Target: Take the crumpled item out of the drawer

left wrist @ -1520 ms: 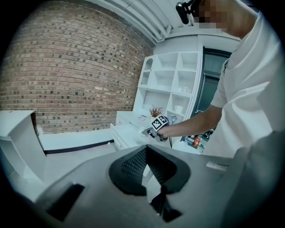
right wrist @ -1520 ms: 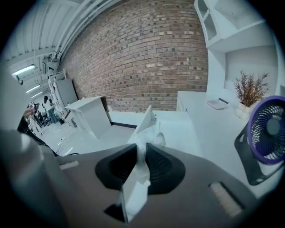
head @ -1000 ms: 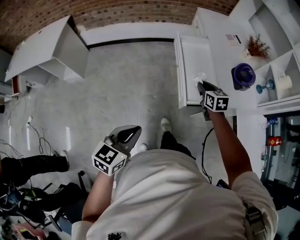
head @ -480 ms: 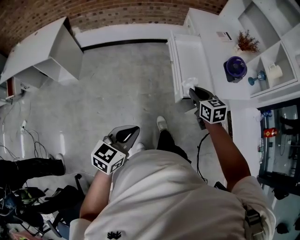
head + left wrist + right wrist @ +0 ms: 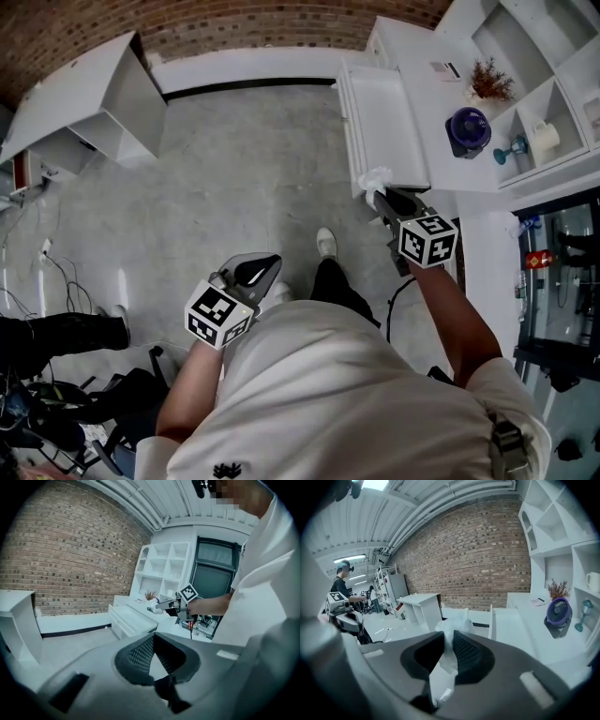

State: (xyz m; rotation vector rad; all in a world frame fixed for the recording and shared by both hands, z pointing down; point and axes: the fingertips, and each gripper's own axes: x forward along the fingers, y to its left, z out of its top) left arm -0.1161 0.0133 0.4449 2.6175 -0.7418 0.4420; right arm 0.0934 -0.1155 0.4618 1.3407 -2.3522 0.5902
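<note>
- Crumpled item (image 5: 452, 627): thin, white, crinkled, like tissue paper.
- Drawer (image 5: 386, 117): smooth white, faintly glossy.
- Floor (image 5: 253, 178): matt grey concrete.
- Wall (image 5: 478, 559): rough red brick.

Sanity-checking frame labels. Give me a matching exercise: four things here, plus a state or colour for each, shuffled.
Things:
1. crumpled paper
2. left gripper
3. drawer
4. fan

States:
A. purple
B. pulled open
C. shut, nothing in it
D. clamped in the right gripper

Pairs: 1-D, 2-C, 3-B, 4-A
</note>
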